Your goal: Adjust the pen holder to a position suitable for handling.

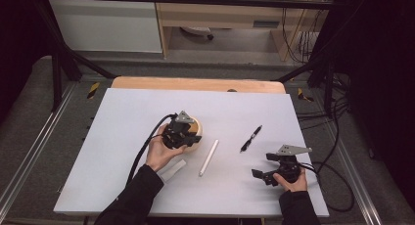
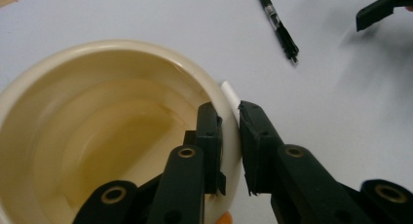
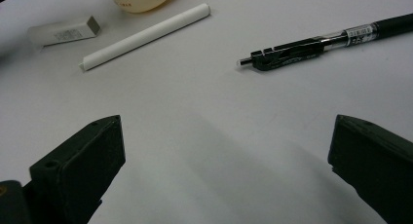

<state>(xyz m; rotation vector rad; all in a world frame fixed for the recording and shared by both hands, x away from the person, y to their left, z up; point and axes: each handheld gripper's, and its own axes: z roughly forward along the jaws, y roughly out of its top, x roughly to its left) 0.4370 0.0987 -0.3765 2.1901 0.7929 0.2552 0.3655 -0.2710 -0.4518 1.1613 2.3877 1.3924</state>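
Left gripper (image 2: 230,119): jaws pinched on the rim of the cream cup (image 2: 97,136), one jaw inside the wall, one outside. Cup at centre of the high view, on the white table (image 1: 122,112). Right gripper (image 3: 226,151): jaws spread wide, nothing between, lower right of the high view. White stick (image 3: 146,35) just right of the cup; black pen (image 3: 321,41) further right; eraser (image 3: 63,30) lower left of the stick.
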